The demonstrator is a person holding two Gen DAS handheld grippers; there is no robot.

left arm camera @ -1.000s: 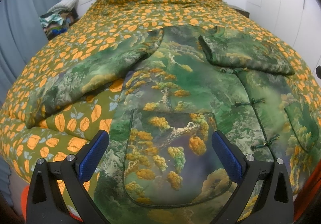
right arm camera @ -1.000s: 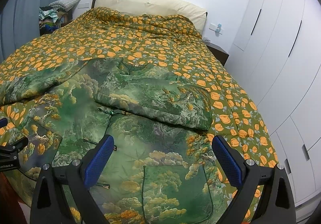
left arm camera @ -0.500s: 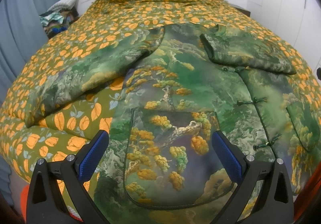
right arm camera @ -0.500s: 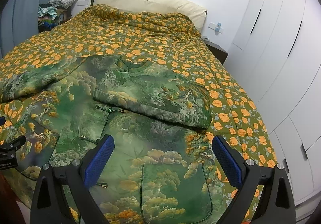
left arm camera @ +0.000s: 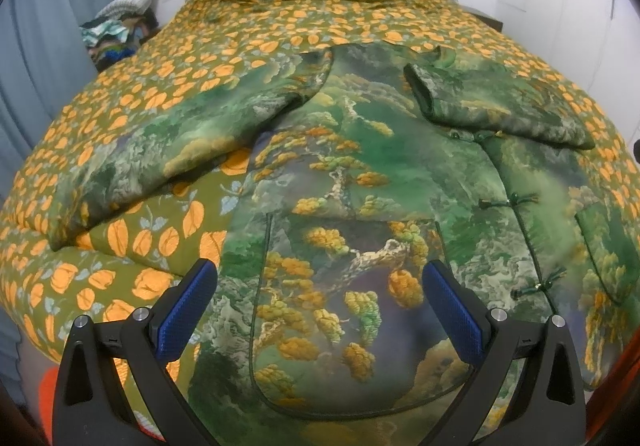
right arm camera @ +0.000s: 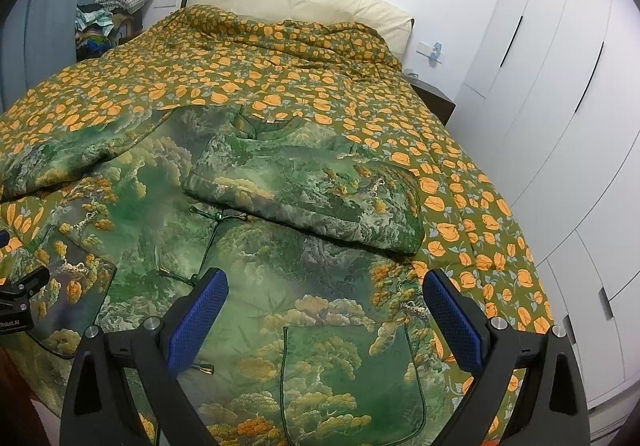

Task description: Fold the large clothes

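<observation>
- Left wrist view: a padded green jacket (left arm camera: 372, 174) printed with trees and mountains lies front-up on a bed, spread over a quilt (left arm camera: 280, 26) patterned with orange leaves.
- The left gripper (left arm camera: 320, 310) hangs above the jacket's lower front with its blue-padded fingers (left arm camera: 186, 312) spread wide and nothing between them; a large patch pocket (left arm camera: 352, 310) shows in the gap.
- One sleeve (left arm camera: 180, 150) stretches outward across the quilt toward the left of this view; the other sleeve (left arm camera: 496, 106) is folded inward and lies across the chest, near the collar.
- Knotted cord fastenings (left arm camera: 510, 202) run down the jacket's front opening.
- Right wrist view: the right gripper (right arm camera: 324, 310) is likewise wide apart and empty, poised over the jacket (right arm camera: 248, 266) near its hem, above a second patch pocket (right arm camera: 352, 374).
- The folded sleeve (right arm camera: 308, 194) rests on the jacket's upper front, its outer end reaching the jacket's edge beside bare quilt (right arm camera: 280, 78).
- A cream headboard (right arm camera: 304, 2) stands at the far end of the bed, white wardrobe doors (right arm camera: 560, 106) line the right, and a heap of clothes (right arm camera: 100, 26) sits in the far-left corner by a blue curtain (right arm camera: 52, 6).
- Part of the left gripper's black body (right arm camera: 20, 310) shows at the left edge of the right wrist view.
</observation>
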